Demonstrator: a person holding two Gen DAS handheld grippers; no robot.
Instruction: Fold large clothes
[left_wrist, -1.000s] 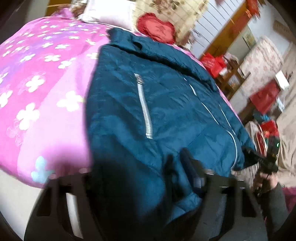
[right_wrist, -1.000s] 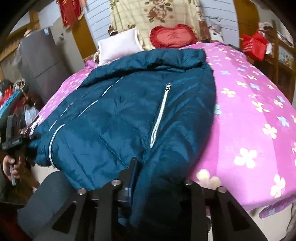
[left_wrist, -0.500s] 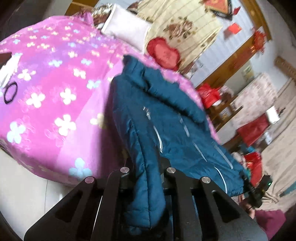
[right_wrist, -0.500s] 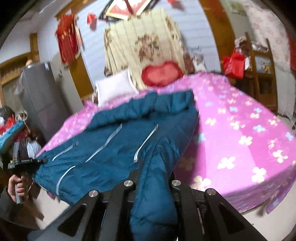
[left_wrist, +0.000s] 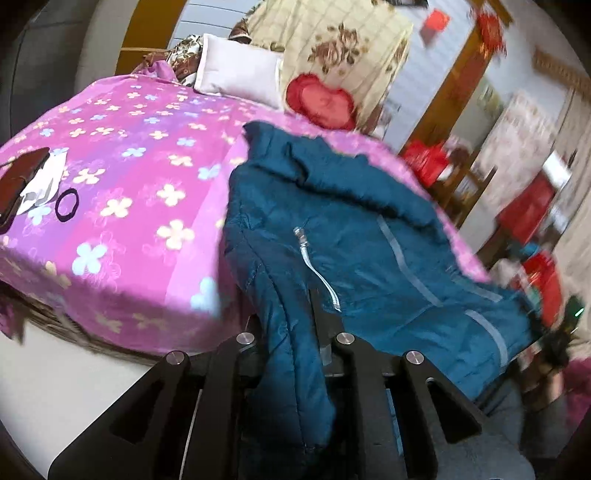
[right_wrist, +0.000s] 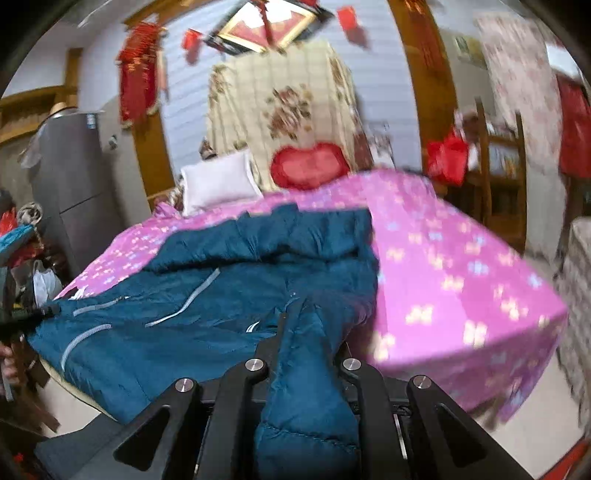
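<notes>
Tilting downward, left tongs (left_wrist: 295, 328) and right tongs (right_wrist: 306, 343) each clench the teal jacket's (left_wrist: 369, 236) hem — raised above the bed (left_wrist: 122, 177).

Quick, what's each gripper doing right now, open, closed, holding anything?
Left gripper: shut on the hem of the dark teal quilted jacket.
Right gripper: shut on the same jacket's hem.

Far ahead of the tongs, a white pillow (left_wrist: 240, 74) and red heart cushion (left_wrist: 320, 103) (frilled) top the pink flowered bedspread (left_wrist: 122, 192).
</notes>
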